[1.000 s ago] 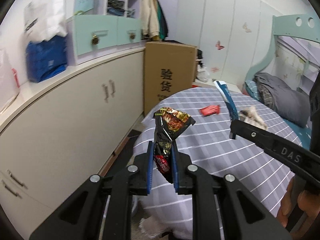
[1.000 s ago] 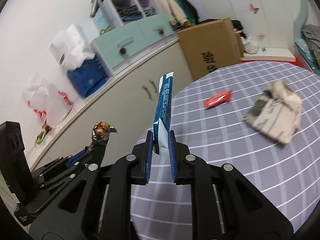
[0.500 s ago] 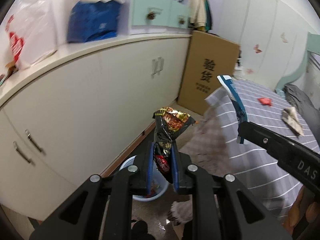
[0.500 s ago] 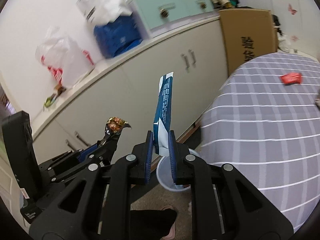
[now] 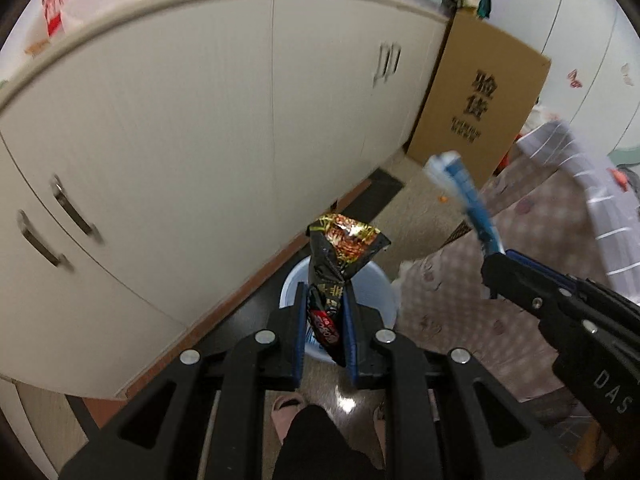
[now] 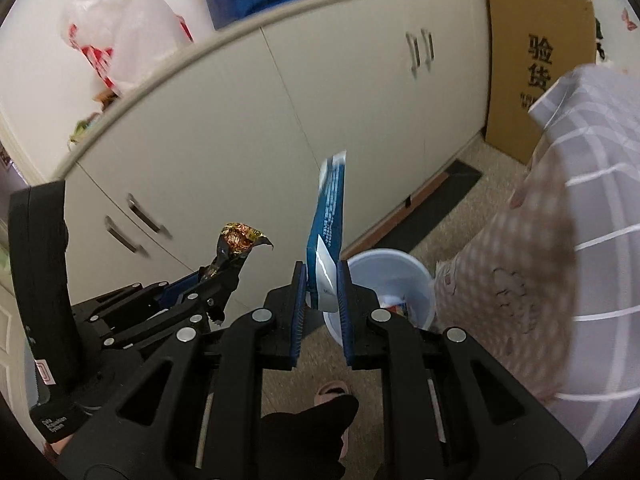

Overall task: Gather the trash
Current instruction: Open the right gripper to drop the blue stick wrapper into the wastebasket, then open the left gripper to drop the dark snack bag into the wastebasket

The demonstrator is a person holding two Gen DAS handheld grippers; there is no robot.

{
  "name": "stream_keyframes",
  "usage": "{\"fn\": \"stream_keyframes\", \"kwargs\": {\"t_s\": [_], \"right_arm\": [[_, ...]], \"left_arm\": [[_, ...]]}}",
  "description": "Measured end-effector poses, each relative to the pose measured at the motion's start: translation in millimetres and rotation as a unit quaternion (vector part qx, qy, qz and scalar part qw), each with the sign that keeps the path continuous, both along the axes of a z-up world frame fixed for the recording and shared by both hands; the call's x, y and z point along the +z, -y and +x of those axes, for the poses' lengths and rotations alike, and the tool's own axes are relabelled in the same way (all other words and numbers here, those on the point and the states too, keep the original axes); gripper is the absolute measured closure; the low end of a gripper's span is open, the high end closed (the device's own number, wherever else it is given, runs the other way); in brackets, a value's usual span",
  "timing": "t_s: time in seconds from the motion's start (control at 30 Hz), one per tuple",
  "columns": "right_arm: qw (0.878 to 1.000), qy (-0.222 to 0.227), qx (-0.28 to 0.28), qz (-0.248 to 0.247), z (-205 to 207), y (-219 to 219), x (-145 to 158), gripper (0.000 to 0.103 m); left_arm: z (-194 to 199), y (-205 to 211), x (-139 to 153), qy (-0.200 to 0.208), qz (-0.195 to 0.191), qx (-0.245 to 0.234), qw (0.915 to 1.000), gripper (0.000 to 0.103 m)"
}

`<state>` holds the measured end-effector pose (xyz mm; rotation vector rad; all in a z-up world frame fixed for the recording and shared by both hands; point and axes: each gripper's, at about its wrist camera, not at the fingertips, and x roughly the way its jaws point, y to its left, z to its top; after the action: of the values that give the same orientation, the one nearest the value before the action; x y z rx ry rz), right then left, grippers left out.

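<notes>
Left wrist view: the left gripper (image 5: 324, 332) is clamped on a black snack wrapper (image 5: 340, 264), which stands up over the pale blue bin (image 5: 384, 284) on the floor by the cabinet (image 5: 200, 120). To release cleanly, centre the wrapper over the bin's opening before parting the jaws. Right wrist view: the right gripper (image 6: 322, 312) pinches a blue wrapper (image 6: 330, 232) upright, the bin (image 6: 416, 276) just beyond its fingertips. Bring it forward over the rim and avoid the hanging bedcover (image 6: 540, 240) beside the bin.

Glossy foil wrapper (image 5: 344, 256); smooth plastic bin (image 6: 392, 280); matt cardboard box (image 5: 476, 100).
</notes>
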<state>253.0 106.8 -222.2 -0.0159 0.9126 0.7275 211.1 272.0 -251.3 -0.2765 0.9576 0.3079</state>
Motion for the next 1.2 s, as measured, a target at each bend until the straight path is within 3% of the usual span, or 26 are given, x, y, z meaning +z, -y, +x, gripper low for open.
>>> {"fn": "stream_keyframes", "kwargs": {"t_s": [0.13, 0.3, 0.53, 0.87, 1.2], "right_arm": [[1.000, -0.021, -0.006, -0.020, 13.6, -4.7, -32.5, 0.088], [0.999, -0.016, -0.008, -0.047, 32.9, -16.9, -69.4, 0.093], [0.997, -0.051, -0.021, -0.048, 58.2, -15.8, -109.8, 0.093], [0.996, -0.070, -0.038, -0.044, 70.2, -9.5, -130.1, 0.093], [0.996, -0.059, -0.055, -0.038, 69.0, -4.2, -119.8, 0.092]], "left_arm": [[13.9, -4.7, -28.7, -0.033, -0.010, 0.001, 0.9994, 0.087], [43.3, -5.5, -65.2, -0.061, -0.025, -0.005, 0.9978, 0.087], [78.7, -5.0, -105.4, -0.106, -0.039, -0.010, 0.9935, 0.087], [91.8, 0.7, -120.1, -0.123, -0.046, -0.024, 0.9911, 0.087], [100.2, 5.9, -112.0, -0.116, -0.038, -0.032, 0.9919, 0.086]]}}
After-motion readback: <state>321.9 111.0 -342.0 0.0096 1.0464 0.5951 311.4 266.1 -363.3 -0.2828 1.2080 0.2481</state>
